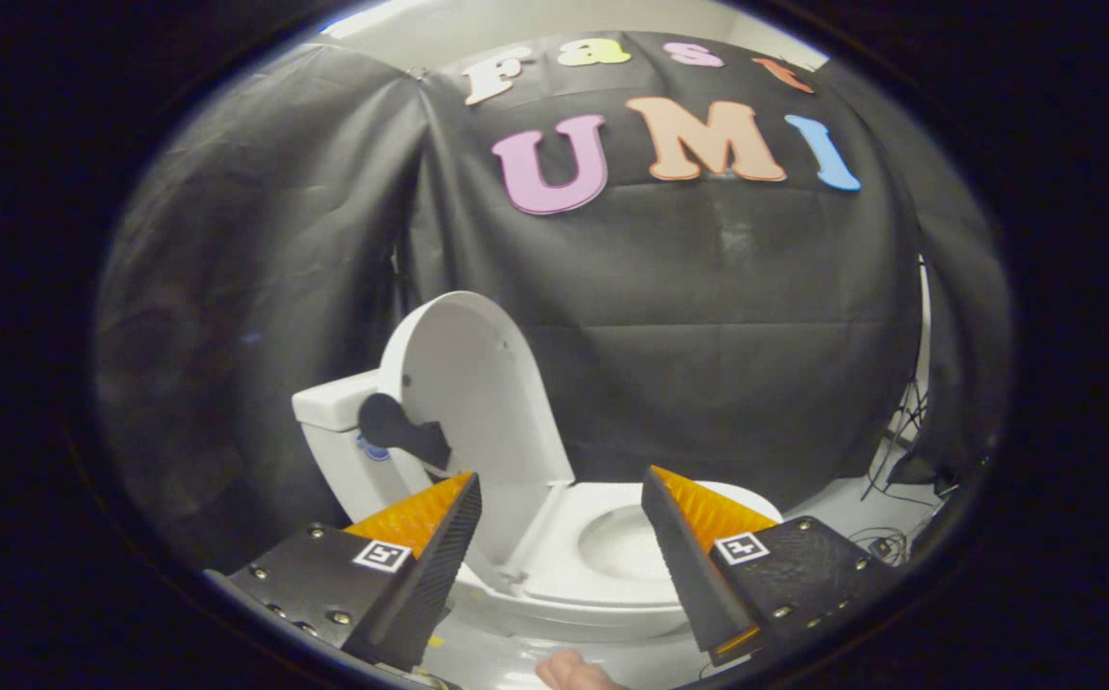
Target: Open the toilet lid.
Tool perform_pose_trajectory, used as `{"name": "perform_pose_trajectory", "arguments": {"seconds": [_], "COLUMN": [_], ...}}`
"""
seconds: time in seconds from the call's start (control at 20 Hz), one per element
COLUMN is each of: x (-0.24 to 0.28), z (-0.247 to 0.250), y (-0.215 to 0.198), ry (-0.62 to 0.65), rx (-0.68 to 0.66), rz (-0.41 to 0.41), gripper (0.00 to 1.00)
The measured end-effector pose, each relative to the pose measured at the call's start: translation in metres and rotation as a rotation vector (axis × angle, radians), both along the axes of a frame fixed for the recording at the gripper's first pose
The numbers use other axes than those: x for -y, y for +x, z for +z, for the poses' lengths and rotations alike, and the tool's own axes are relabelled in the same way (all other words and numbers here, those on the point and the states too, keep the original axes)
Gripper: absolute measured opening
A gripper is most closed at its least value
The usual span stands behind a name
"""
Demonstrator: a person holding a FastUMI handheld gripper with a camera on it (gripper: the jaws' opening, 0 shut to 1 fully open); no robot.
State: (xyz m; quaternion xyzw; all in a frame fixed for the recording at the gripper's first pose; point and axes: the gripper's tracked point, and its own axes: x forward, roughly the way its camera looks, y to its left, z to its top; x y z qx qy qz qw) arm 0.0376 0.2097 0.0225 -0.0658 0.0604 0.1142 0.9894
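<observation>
A white toilet [602, 594] stands just beyond my fingers. Its lid [473, 383] is raised upright and leans back toward the white tank [334, 407]. A dark piece [401, 431] sticks out from the lid's near edge, next to the tank. The seat [564, 546] lies flat around the bowl, which shows between my fingers. My gripper [559, 484] is open, with nothing between its fingers; the left fingertip [453, 494] is close below the lid's lower edge, and whether it touches I cannot tell.
Black cloth walls close in behind and on both sides of the toilet. Cables [889, 479] lie on the pale floor at the right, by the cloth's edge. Part of a hand [578, 671] shows below, between my fingers.
</observation>
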Motion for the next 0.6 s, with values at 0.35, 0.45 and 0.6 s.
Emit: {"name": "perform_pose_trajectory", "arguments": {"seconds": [0.35,0.45,0.6], "x": [0.08,0.094,0.111], "z": [0.003,0.006,0.017], "y": [0.006,0.002,-0.004], "ry": [0.004,-0.014,-0.012], "rx": [0.01,0.02,0.046], "rz": [-0.131,-0.144,-0.151], "gripper": [0.99,0.99,0.99]}}
